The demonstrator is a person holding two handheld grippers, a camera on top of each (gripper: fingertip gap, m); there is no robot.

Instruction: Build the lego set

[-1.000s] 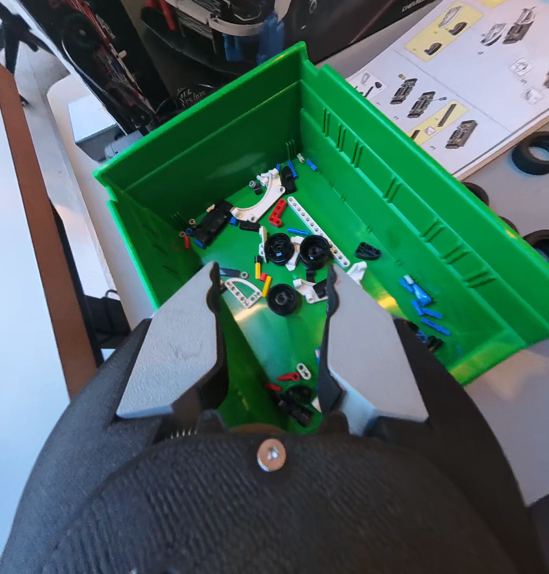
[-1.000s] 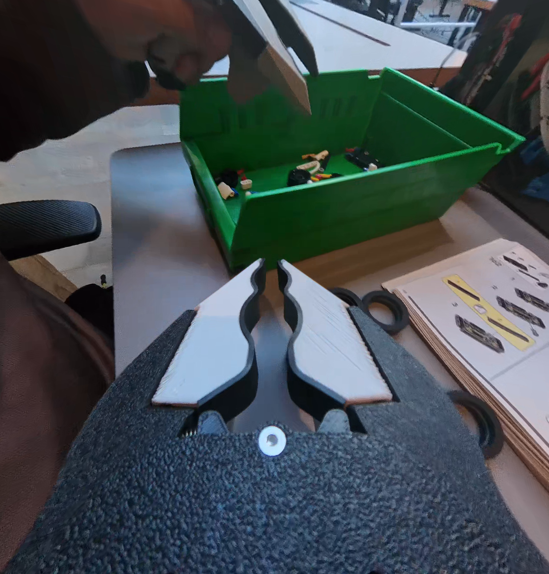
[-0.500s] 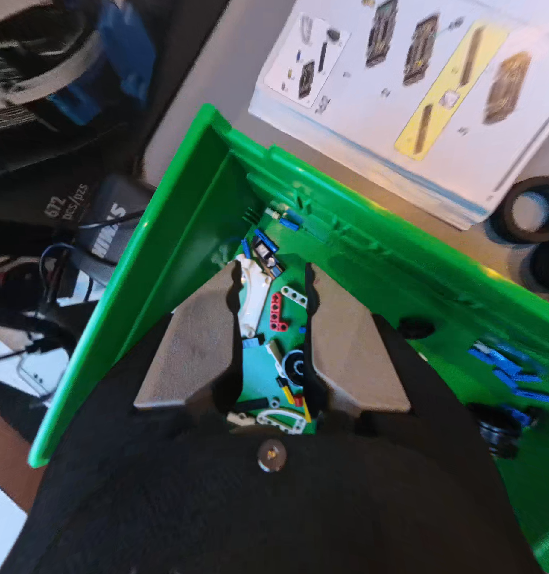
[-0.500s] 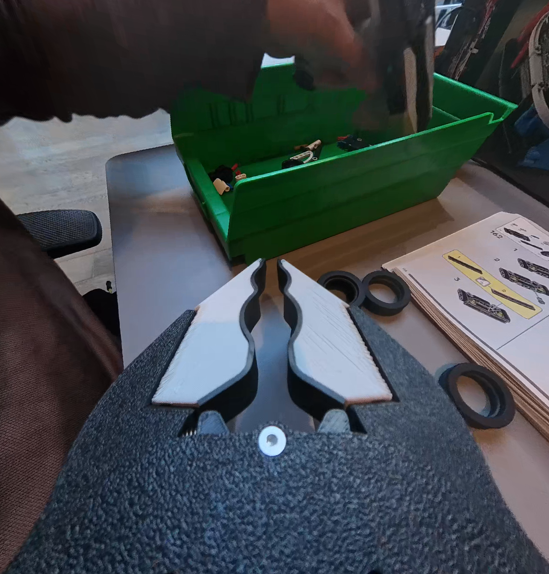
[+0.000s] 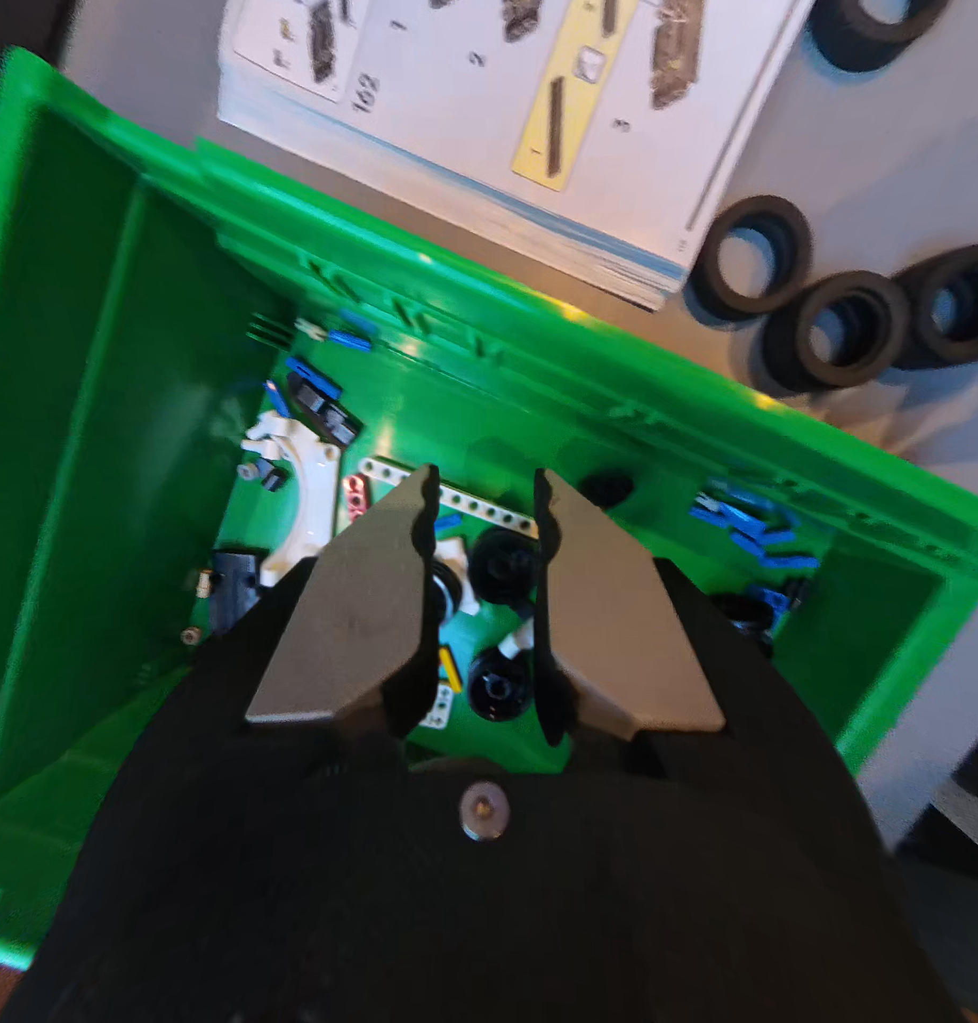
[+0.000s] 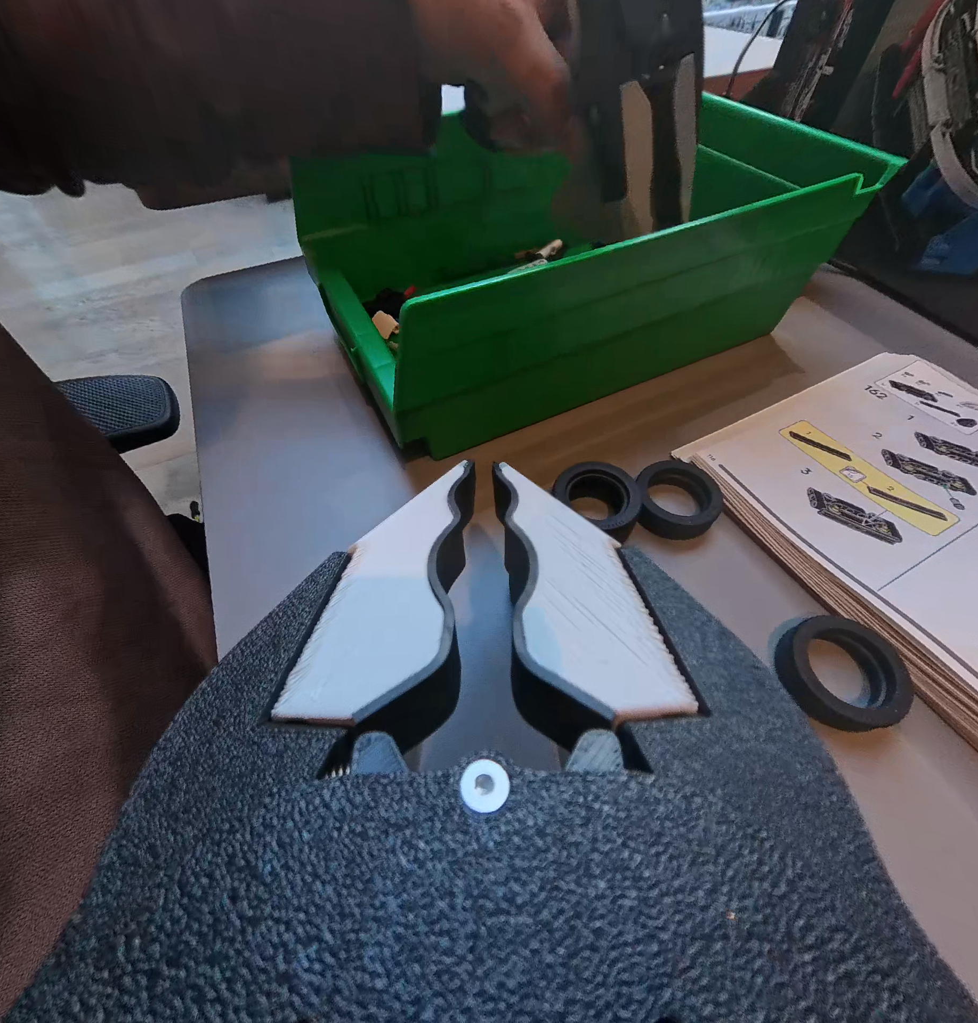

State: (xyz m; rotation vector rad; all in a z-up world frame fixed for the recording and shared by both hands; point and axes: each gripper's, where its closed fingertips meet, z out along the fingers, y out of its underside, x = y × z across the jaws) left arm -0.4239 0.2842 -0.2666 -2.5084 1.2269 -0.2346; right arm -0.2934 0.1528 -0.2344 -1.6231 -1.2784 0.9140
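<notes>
Over the bin, left wrist view: the left gripper (image 5: 484, 490) hangs inside the green bin (image 5: 115, 387), jaws spread with nothing between them.
Below its tips: a long white holed beam (image 5: 475, 506) crosses the gap between the jaws; black wheel hubs (image 5: 503, 562) lie just beneath, one nearer the palm.
Other loose parts: a white curved arch piece (image 5: 304, 487) and a red beam (image 5: 356, 495) lie to the left of the jaws; blue pins (image 5: 747, 526) are clustered by the bin's right wall.
Outside the bin: the open instruction booklet (image 5: 475, 94) lies beyond the far rim, with black tyres (image 5: 752, 254) beside it on the bench (image 5: 891, 182).
Sharpness: this view is motion-blurred, so small parts are hard to name.

Right wrist view, above the bench: the right gripper (image 6: 484, 470) hovers over bare bench (image 6: 287, 443), jaws nearly together with a narrow slit left, pinching nothing.
Around it: two tyres (image 6: 636, 498) stand just right of its tips, a third (image 6: 841, 670) lies near the booklet (image 6: 841, 498).
Farther off: the left gripper (image 6: 650, 160), held in a hand (image 6: 503, 72), reaches down into the bin (image 6: 614, 332).

Step in hand: probably picking a part from the bin; the build itself looks barely begun, as no assembly is in sight.
Next move calls for: lowering the spread jaws squarely over one piece, likely the beam or a hub, and closing without catching a neighbour.
</notes>
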